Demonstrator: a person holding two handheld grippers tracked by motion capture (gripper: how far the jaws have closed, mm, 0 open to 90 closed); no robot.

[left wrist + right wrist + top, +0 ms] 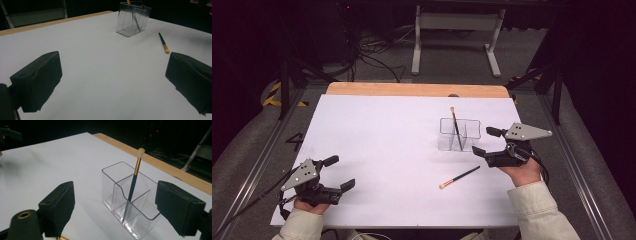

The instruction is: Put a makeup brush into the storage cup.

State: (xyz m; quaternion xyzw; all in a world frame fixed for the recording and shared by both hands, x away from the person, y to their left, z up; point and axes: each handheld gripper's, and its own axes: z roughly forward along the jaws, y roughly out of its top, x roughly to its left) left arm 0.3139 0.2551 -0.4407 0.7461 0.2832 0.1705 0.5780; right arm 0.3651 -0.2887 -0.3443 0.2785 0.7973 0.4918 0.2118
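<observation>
The organiser [130,202] is clear, glossy plastic with smooth walls that catch glints; the brush standing in it [133,182] has a dark smooth handle, a shiny gold metal-looking ferrule and a pale soft tip; the brush lying near the organiser [459,177] looks the same; the table sheet [377,145] under the organiser is matt white and smooth; behind the organiser runs a bare wooden edge [412,89]; the grippers' pads [58,207] look matt black and rubbery.

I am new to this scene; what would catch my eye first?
A clear plastic organizer stands right of the white table's middle, with one makeup brush leaning upright in it. A second brush lies flat in front of it. The open right gripper hovers beside the organizer.
</observation>
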